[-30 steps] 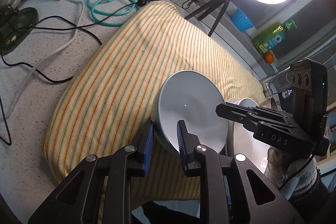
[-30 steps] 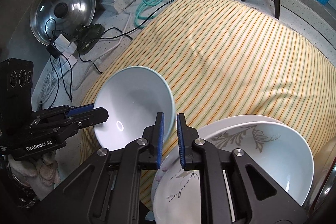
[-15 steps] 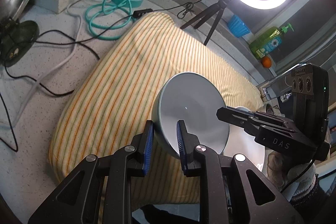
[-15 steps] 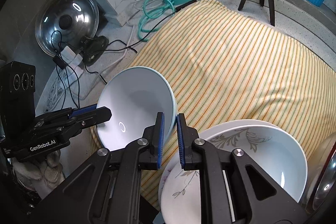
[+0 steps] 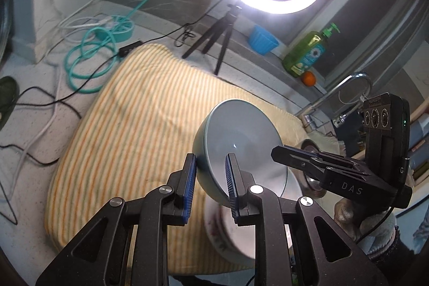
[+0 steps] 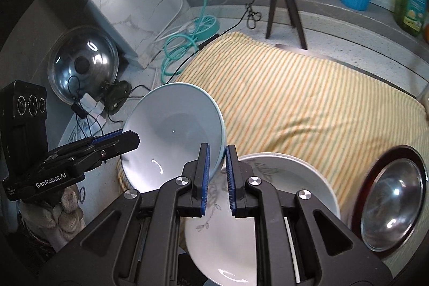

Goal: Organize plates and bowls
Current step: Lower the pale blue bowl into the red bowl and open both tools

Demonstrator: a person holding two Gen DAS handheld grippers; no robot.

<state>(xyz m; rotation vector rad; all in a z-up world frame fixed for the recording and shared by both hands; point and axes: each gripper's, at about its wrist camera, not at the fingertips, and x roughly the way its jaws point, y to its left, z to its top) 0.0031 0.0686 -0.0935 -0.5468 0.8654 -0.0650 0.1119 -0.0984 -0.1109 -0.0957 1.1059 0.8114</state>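
Right now I have both grippers pinching one pale bowl [image 6: 174,130] by opposite sides of its rim, and it hangs in the air, tilted, above the near edge of the striped cloth [image 6: 308,98]. My left gripper [image 5: 210,181] is closed narrow on the rim's near-left side, one pad outside the wall and one inside. My right gripper [image 6: 217,170] is squeezed as tight as it goes on the rim's near-right side. In the left view I can see the right gripper's fingers reaching in across the bowl from the right.

Just below and to the right sits the stack of flowered plates [image 6: 281,195], and further right a steel bowl [image 6: 394,200] on a dark plate. I judge the job in hand is carrying this bowl to its place, though I cannot tell yet where that will be.

To do it well I would keep both hands moving together, so neither grip twists the rim or drags it out of the other's pads. The glaze looks slick and each hold is only a thin bite, so I would go slowly and level the bowl before lowering. I would also keep its underside clear of the plate stack's rim, which lies right under the right fingers, and only let go once the foot rests flat.
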